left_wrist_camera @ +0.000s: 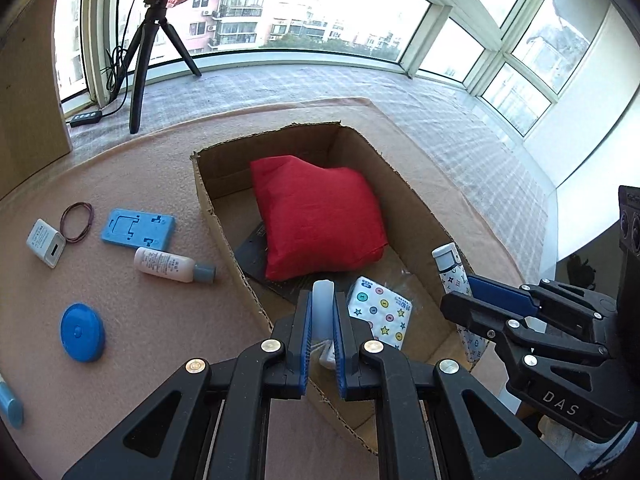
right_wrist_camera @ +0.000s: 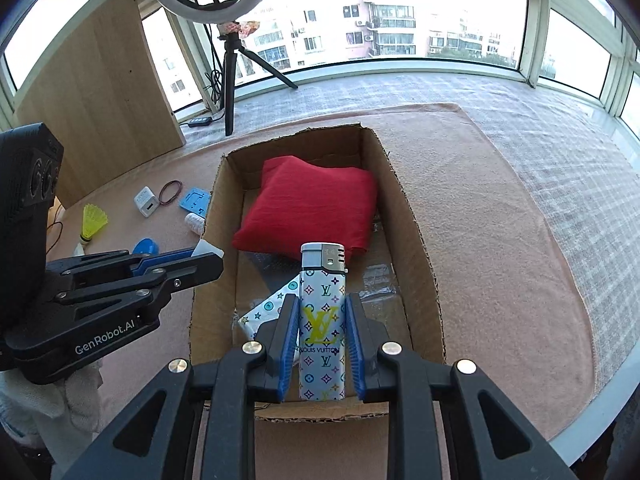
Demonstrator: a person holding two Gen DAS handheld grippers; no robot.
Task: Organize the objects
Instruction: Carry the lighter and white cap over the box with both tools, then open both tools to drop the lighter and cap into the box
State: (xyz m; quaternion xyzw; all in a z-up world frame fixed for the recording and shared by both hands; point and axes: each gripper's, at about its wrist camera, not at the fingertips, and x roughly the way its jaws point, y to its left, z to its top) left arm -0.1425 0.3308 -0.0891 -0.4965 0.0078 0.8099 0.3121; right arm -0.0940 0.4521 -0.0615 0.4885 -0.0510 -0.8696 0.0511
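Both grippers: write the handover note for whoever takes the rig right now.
Left gripper: shut on a small translucent white bottle, over the cardboard box's near end.
Right gripper: shut on the patterned lighter, upright over the box.
Done: red cushion and patterned packet are in the box.
Left: release both items, then collect the white lotion bottle, blue disc, blue tray, charger, rubber band and shuttlecock.

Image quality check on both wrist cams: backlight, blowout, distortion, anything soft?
Left wrist view: windows blown out, strong backlight, yet the cardboard box and red cushion stay readable; heavy fisheye bend, dark vignette corners. The left gripper looks slightly soft on its pale small bottle. Right wrist view: same blown sky, curved sill; lighter print is sharp in the right gripper.
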